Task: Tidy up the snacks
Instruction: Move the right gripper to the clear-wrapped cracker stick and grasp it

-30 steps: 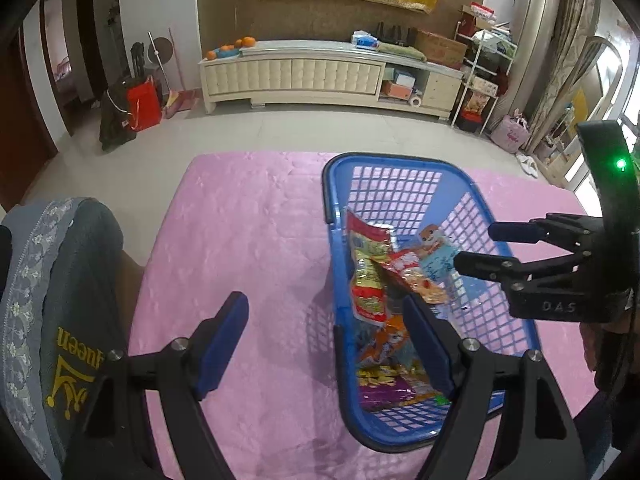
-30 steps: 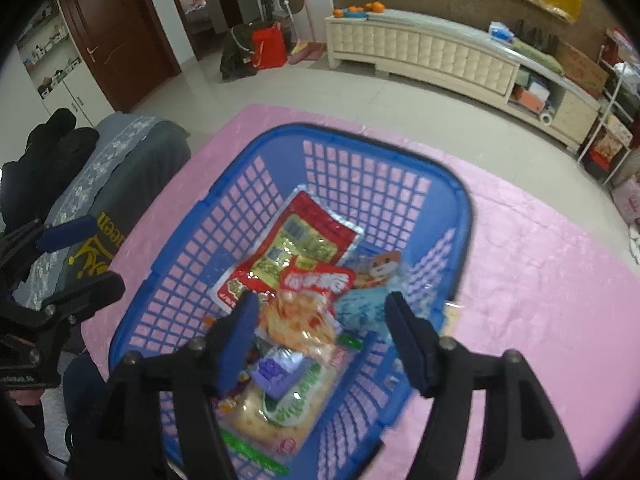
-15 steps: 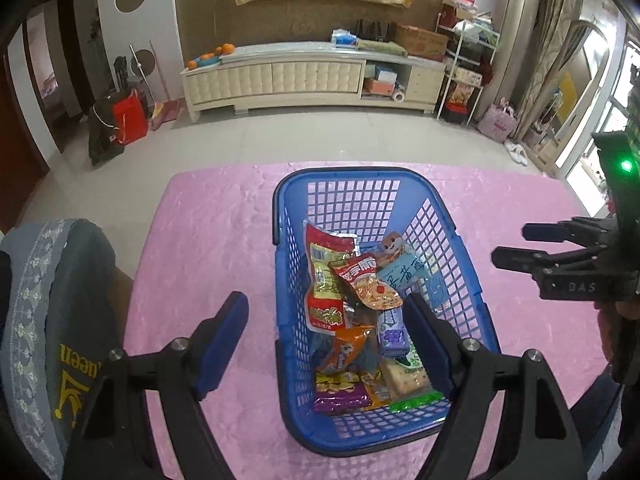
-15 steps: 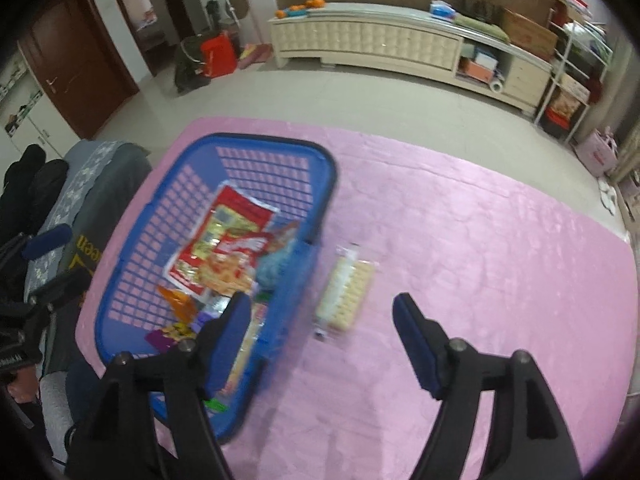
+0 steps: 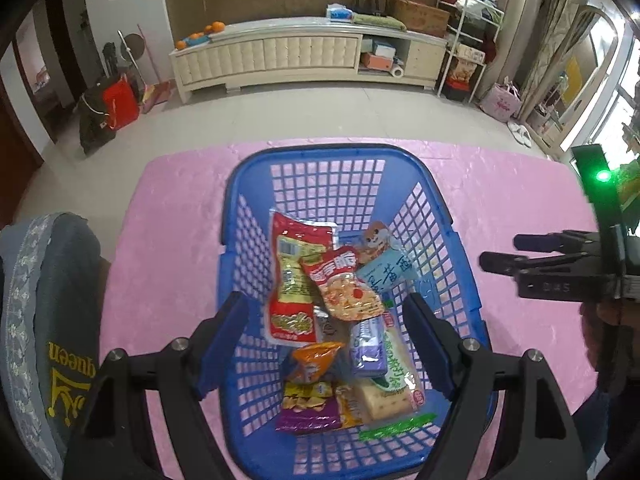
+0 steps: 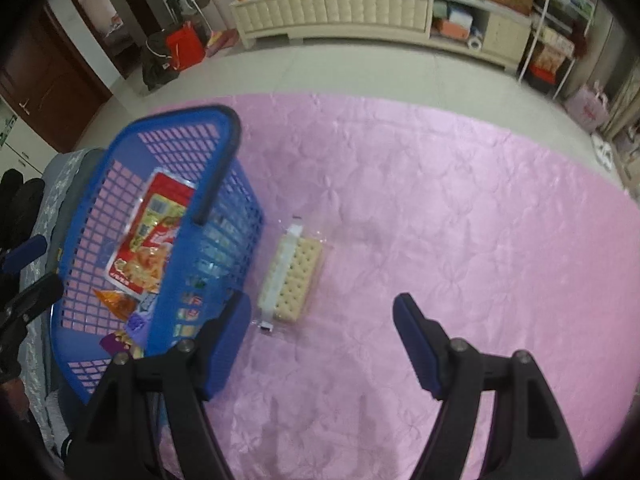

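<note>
Across the lower part of the right wrist view we see the right gripper (image 6: 322,316) with its blue fingers spread wide and nothing between them. Just up and left of its centre, the cracker pack (image 6: 290,278) lies flat on the pink tablecloth (image 6: 460,220), closer to the left finger than to the right one, apart from both. The pack sits just beside the right wall of the blue basket (image 6: 224,152), which fills the left of that frame; we cannot tell whether they touch.

From the left wrist view, we note the left gripper (image 5: 326,320) hanging over the basket (image 5: 444,216), fingers also spread and empty. Between and beyond them, at frame centre, lie the snack packets (image 5: 320,296): a red one, an orange one, a purple one, a green-and-white cracker pack. At the right edge the right gripper (image 5: 504,252) appears side-on, beyond the basket's right rim.
</note>
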A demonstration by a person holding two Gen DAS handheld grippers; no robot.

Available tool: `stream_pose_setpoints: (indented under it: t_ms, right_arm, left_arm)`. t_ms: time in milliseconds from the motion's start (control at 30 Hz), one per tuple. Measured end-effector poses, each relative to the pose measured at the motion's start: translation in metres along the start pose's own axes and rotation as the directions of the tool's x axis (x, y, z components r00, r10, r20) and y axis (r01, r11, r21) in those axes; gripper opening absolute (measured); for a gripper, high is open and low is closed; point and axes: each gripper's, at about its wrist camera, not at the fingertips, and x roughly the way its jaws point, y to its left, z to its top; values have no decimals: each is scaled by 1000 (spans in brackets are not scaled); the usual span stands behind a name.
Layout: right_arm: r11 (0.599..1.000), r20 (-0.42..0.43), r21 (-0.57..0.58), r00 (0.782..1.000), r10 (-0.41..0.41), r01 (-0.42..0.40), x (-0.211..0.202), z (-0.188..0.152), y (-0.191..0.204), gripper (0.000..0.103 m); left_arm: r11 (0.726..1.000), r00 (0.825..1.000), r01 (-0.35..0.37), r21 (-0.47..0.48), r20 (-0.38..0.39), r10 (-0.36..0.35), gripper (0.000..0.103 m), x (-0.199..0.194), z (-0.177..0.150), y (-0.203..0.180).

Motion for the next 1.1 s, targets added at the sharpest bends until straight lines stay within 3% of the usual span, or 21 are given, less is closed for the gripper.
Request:
stream_pose_setpoints:
  t_ms: [200, 433, 600, 800, 933, 1100]
  right_arm:
    - [997, -34, 54, 997, 65, -63, 35, 5, -11, 77]
    - [996, -62, 43, 994, 86, -84, 68, 15, -5, 77]
    - [991, -76, 48, 989, 128, -125, 90, 18, -5, 77]
    - [994, -57, 1, 993, 108, -108, 98, 26, -4, 77]
    - [990, -64, -135, 997, 33, -42, 103, 27, 14, 77]
    - [991, -74, -131, 997, 3, -13, 98, 25, 4, 77]
  left_arm:
    - [999, 999, 26, -21, -25, -27, 78, 18, 11, -2]
    - [998, 998, 39, -50, -39, -41, 78, 32, 16, 8]
    - [999, 999, 16, -34, -40, -18, 78, 38, 14, 9]
    - [999, 998, 25, -28, -48, -26, 78, 45, 17, 6]
    - [999, 998, 27, -20, -59, -28, 78, 50, 17, 0]
    - [999, 997, 32, -6, -71, -33, 78, 51, 15, -4]
